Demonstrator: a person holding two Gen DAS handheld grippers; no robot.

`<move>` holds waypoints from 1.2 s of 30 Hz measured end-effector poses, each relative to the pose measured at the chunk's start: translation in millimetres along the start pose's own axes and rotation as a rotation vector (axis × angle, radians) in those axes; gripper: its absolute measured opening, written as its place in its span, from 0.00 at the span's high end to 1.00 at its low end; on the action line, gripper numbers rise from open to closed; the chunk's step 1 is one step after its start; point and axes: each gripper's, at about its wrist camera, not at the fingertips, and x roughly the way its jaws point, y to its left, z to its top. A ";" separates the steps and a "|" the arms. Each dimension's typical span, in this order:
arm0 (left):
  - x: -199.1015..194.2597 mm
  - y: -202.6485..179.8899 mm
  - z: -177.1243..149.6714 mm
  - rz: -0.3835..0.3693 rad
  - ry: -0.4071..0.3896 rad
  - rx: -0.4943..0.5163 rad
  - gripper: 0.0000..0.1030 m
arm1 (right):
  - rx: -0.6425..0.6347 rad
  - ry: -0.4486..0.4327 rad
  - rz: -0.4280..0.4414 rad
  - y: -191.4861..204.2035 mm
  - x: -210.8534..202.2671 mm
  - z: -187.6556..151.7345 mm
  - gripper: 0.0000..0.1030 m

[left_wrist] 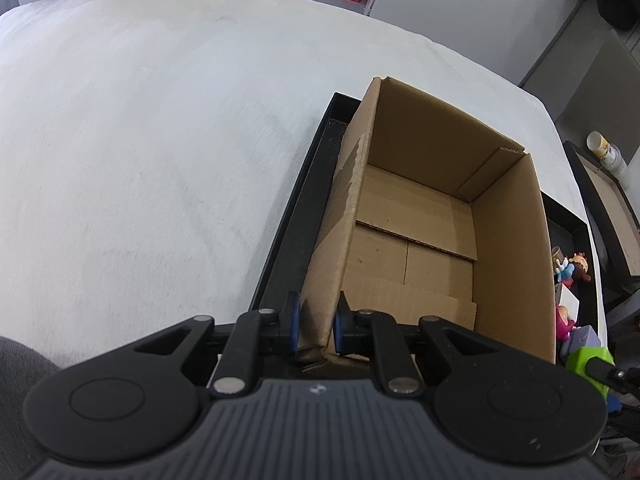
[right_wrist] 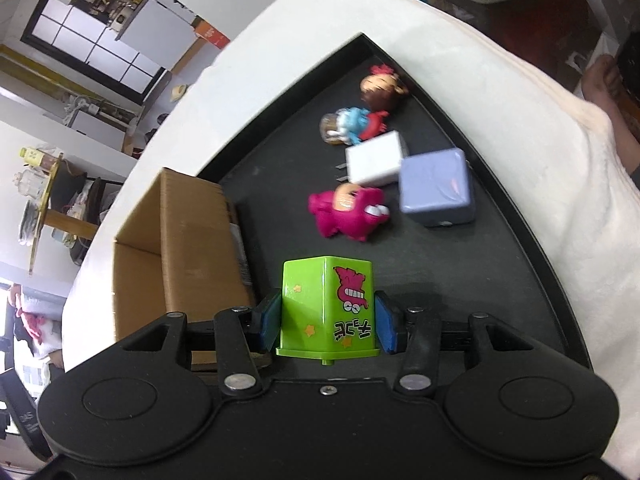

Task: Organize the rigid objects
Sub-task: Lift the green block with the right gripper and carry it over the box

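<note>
An open, empty cardboard box (left_wrist: 432, 216) stands on a black tray (left_wrist: 296, 216). My left gripper (left_wrist: 316, 326) is shut on the box's near left wall. My right gripper (right_wrist: 328, 322) is shut on a green plastic box (right_wrist: 328, 308) with a pink cartoon sticker, held above the black tray (right_wrist: 480, 280) beside the cardboard box (right_wrist: 176, 240). On the tray beyond lie a pink figure (right_wrist: 350, 212), a lilac cube (right_wrist: 438, 188), a white charger (right_wrist: 374, 158), a blue and red figure (right_wrist: 356, 124) and a brown-haired doll (right_wrist: 382, 86). The green box also shows in the left wrist view (left_wrist: 588, 364).
The tray rests on a white cloth-covered table (left_wrist: 140, 140). Toys show at the box's right side (left_wrist: 572, 268). A dark side table with a white can (left_wrist: 604, 150) stands to the right. Shelves and a window lie beyond the table.
</note>
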 end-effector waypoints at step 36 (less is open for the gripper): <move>13.1 -32.6 -2.2 -0.061 0.051 -0.038 0.84 | -0.156 -0.011 0.076 120.7 8.0 17.4 0.54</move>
